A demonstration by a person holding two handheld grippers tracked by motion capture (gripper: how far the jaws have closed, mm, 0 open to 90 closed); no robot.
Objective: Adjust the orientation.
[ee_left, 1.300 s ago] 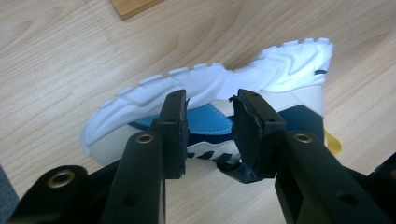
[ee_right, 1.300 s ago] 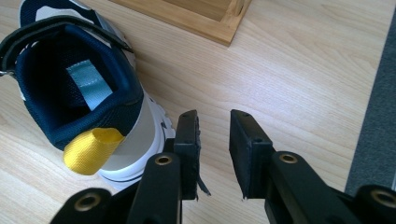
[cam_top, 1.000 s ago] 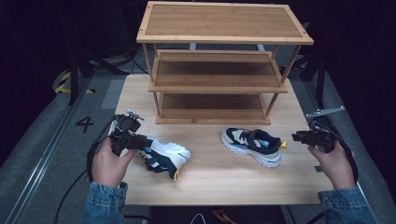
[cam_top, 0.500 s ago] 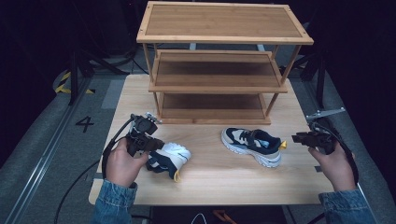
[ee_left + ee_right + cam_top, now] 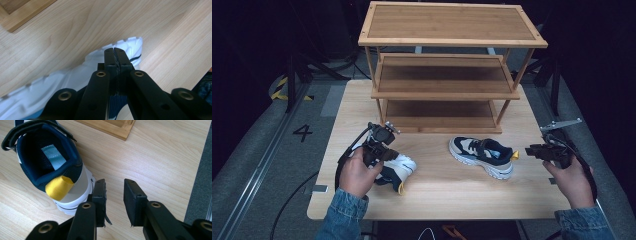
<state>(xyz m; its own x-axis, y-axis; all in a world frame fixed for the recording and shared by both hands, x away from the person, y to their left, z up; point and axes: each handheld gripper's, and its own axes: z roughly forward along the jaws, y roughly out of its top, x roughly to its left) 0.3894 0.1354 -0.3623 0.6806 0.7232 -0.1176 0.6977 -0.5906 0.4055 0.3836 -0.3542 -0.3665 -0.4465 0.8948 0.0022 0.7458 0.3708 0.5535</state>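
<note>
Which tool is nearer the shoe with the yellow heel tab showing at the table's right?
Right. The right tool sits just beside the shoe's heel, apart; the left tool is over the other shoe.

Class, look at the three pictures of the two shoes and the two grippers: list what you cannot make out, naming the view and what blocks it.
- High view: the heel end of the left shoe, hidden under the left gripper and hand.
- Left gripper view: what, if anything, the shut jaws pinch; the arms cover it.
- Right gripper view: the toe of the right shoe, cut off by the top edge, above the open right gripper.
- High view: the rack's bottom shelf, shadowed by the shelves above.
</note>
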